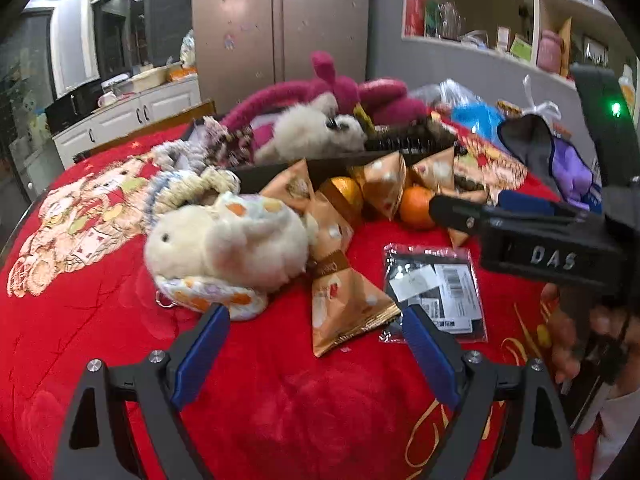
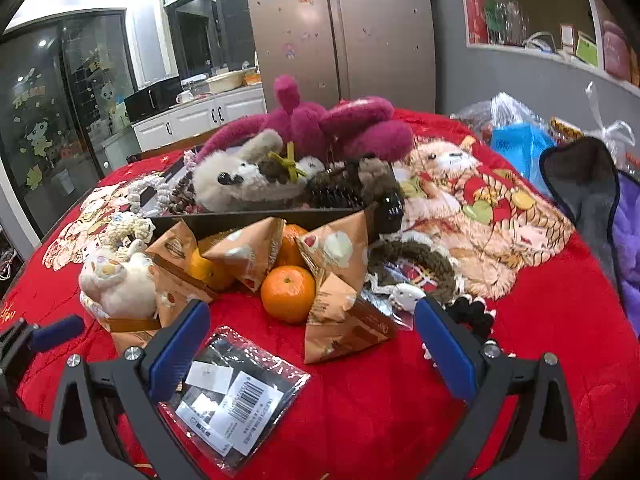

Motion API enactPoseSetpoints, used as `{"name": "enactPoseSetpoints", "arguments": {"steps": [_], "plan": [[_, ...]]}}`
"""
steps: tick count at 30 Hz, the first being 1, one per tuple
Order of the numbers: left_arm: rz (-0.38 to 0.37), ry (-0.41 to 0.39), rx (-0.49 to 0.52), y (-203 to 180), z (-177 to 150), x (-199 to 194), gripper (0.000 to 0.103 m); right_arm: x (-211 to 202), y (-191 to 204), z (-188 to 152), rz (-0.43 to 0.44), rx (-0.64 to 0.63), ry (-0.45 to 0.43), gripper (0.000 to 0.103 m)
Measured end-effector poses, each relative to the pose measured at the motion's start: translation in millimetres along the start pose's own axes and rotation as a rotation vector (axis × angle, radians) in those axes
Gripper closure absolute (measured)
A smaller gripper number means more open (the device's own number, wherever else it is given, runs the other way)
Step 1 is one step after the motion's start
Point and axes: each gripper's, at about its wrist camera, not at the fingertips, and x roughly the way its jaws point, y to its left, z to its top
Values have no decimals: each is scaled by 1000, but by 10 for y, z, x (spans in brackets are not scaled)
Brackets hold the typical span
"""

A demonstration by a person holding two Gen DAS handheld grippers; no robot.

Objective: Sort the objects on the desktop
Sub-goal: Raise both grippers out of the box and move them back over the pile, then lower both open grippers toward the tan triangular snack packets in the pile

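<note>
Fingers (image 1: 218, 322) of both grippers spread empty over bare red cloth (image 2: 380, 408) beside sealed packet (image 2: 236, 396).

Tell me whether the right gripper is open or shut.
Open. The right gripper has its blue fingers spread wide apart, with nothing held between them.

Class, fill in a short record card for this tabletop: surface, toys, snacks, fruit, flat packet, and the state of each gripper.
surface: red blanket with a cartoon print
toys: white plush rabbit on the blanket; magenta plush and a grey-white plush in a dark tray
snacks: several tan pyramid packets in front of the tray
fruit: orange among the packets
flat packet: clear bag with barcode labels, lying flat
left gripper: open, empty
right gripper: open, empty
</note>
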Motion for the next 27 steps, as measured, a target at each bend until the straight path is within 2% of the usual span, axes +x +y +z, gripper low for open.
{"name": "enactPoseSetpoints", "arguments": {"steps": [5,7,14,17,20,25,26,27], "plan": [[-15,75,-20,37,11,160,13,90,-102,-11,12,49,48,0],[-32,123,-28,48,3,246,12,131,-130,-14,20,61,71,4],[-20,130,-21,41,-19,259,11,206,-122,-33,8,67,113,12],[-1,140,-10,18,-30,262,6,210,-134,-38,11,73,120,17],[0,148,-10,10,-48,250,3,210,-125,-52,5,69,125,26],[4,146,-8,1,-49,241,3,225,-82,-53,-54,34,140,51],[1,144,-10,2,-49,239,3,226,-70,-55,-55,23,140,54],[-3,138,-14,8,-49,227,9,216,-45,-54,-57,10,136,57]]}}
